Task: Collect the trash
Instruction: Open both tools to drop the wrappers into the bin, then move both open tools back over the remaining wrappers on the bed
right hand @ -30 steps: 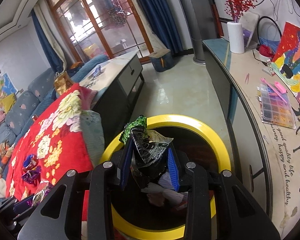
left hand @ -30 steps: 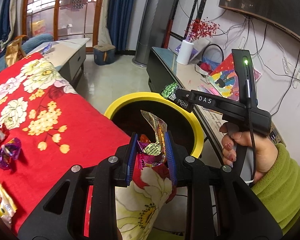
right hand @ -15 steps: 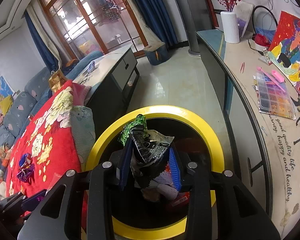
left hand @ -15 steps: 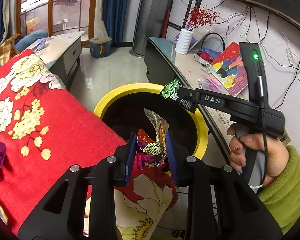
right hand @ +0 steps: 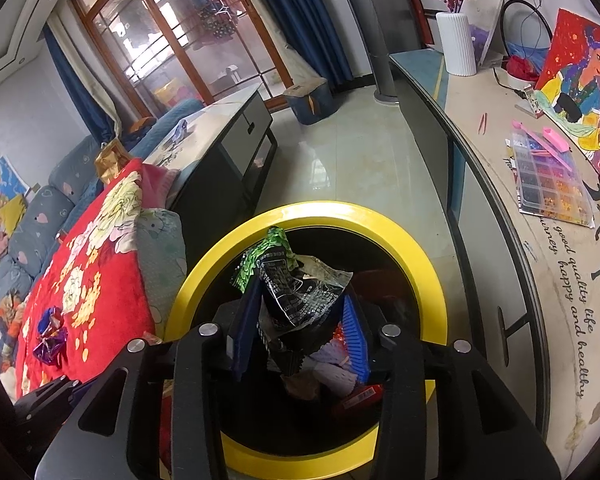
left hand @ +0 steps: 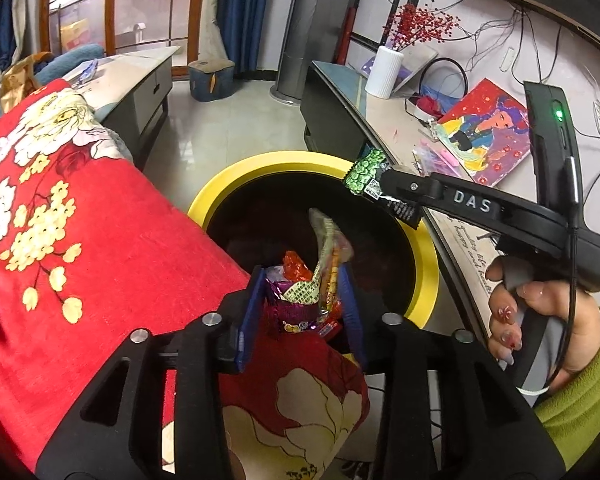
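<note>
In the left wrist view my left gripper (left hand: pixel 304 300) hovers at the near rim of the yellow-rimmed black bin (left hand: pixel 220 200). A crumpled bundle of snack wrappers (left hand: pixel 300 292) fills the gap between its blue pads. Its jaws are opening, and the pads still touch the bundle. In the right wrist view my right gripper (right hand: pixel 300 320) hangs over the bin (right hand: pixel 380 220) with a black and green wrapper (right hand: pixel 300 292) between its pads; these jaws are opening too. From the left wrist view the right gripper (left hand: pixel 380 188) reaches in from the right, over the bin's far rim, held by a hand (left hand: pixel 540 320).
A red flowered blanket (left hand: pixel 80 260) covers the seat left of the bin, with a purple wrapper (right hand: pixel 50 340) lying on it. A long low cabinet (right hand: pixel 480 200) with a white vase, a painting and a bead box runs along the right. A grey coffee table (left hand: pixel 140 80) stands behind.
Both pairs of jaws have spread wider around their wrappers. My left gripper has moved forward and down, so the bin now lies closer under it. The right gripper has hardly moved.
</note>
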`<state>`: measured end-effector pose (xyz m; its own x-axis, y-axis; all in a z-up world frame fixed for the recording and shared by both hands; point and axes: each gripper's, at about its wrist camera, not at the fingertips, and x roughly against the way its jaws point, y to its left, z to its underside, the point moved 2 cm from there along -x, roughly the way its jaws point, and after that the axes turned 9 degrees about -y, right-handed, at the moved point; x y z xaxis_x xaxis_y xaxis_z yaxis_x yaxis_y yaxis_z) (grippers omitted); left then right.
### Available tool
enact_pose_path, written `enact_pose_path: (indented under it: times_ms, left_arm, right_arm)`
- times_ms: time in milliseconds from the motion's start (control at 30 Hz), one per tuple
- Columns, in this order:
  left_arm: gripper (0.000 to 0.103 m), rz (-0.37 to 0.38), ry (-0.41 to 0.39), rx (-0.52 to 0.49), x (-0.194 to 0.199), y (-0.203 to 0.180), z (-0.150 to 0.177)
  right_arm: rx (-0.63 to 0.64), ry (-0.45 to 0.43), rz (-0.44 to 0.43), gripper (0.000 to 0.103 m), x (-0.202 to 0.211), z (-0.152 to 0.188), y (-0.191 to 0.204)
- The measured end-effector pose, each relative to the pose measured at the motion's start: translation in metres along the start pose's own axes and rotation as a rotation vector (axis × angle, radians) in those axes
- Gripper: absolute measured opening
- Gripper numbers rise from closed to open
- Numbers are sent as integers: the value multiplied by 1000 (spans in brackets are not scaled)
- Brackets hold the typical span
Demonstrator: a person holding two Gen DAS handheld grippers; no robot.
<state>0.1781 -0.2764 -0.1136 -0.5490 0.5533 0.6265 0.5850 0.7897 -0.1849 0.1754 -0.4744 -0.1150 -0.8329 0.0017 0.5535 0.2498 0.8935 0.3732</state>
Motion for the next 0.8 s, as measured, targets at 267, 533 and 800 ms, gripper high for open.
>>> enact_pose_path:
  times_ms: [267,533,800]
  left_arm:
    - [79,-9,-56,51,16,8,-9]
    - [92,-51,-124,79,43,18,-12]
    - [92,-88,-175,82,69,27,-9]
  right_arm:
    - [-9,-11,8,57,2,-1,0]
    - [-1,-34,14,63,8,-5,4]
    - [17,-52,6,65,17,-8,16]
